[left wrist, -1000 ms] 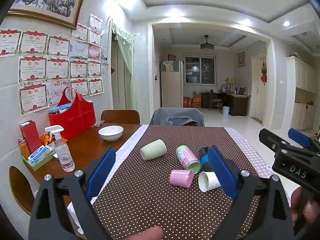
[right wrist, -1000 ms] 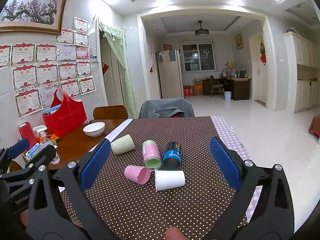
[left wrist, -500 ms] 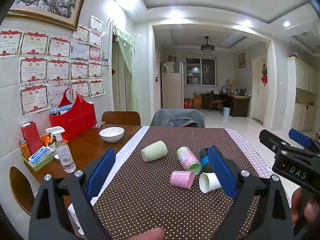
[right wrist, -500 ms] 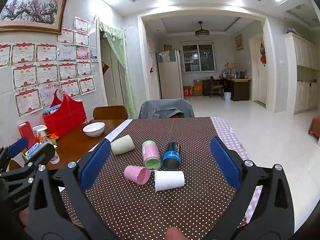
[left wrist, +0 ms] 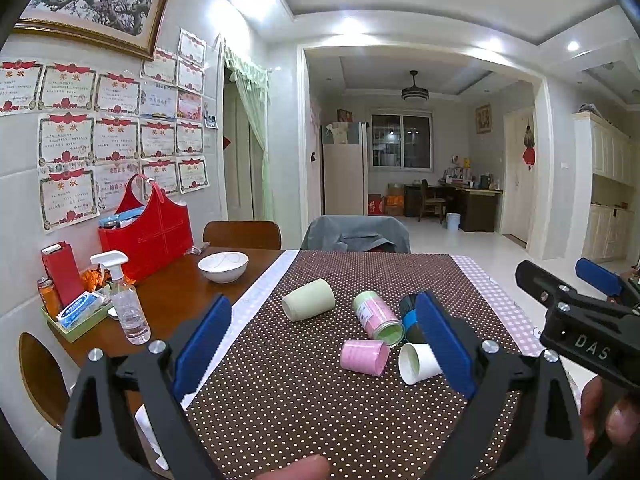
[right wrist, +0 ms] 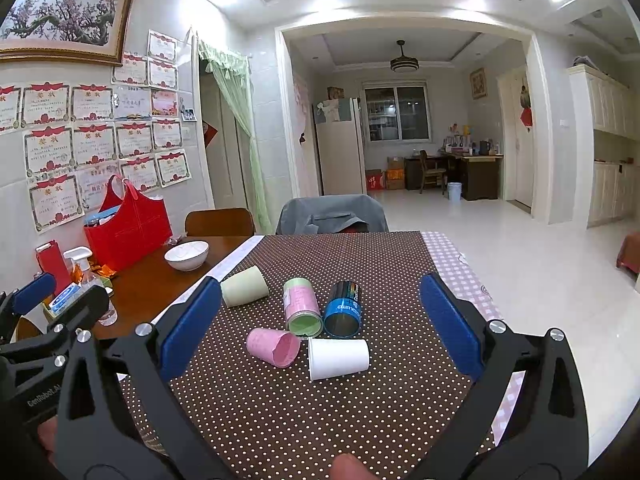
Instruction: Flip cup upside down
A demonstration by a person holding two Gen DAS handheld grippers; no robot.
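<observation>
Barely anything has shifted over the last second: the left gripper (left wrist: 322, 344) and right gripper (right wrist: 320, 324) hover, jaws spread wide and empty, near the five cups. The white paper cup (right wrist: 338, 358) lies on its side on the dotted brown tablecloth (right wrist: 280, 408), just beside the pink paper cup (right wrist: 272, 346), so the flip has not begun.

- Tablecloth (right wrist: 304, 408) — matt brown cloth with small white dots.
- Bare table (right wrist: 148, 292) beside it: polished wood, faintly glossy.
- White cup (right wrist: 338, 358): matt, looks like paper.
- Pink cup (right wrist: 272, 346): matt, with a crumpled, uneven rim.
- Pale green cup (right wrist: 244, 291): smooth, dull finish.
- Blue can (right wrist: 343, 309) — shiny printed surface, metal by the look of it.
- Bowl (right wrist: 187, 255): glossy white, like glazed ceramic.
- Spray bottle (left wrist: 127, 312): clear plastic.
- Right gripper (right wrist: 320, 330): matt black plastic arms, blue pads, bright metal screws.
- Red bag (left wrist: 147, 230): smooth, slightly sheened.
</observation>
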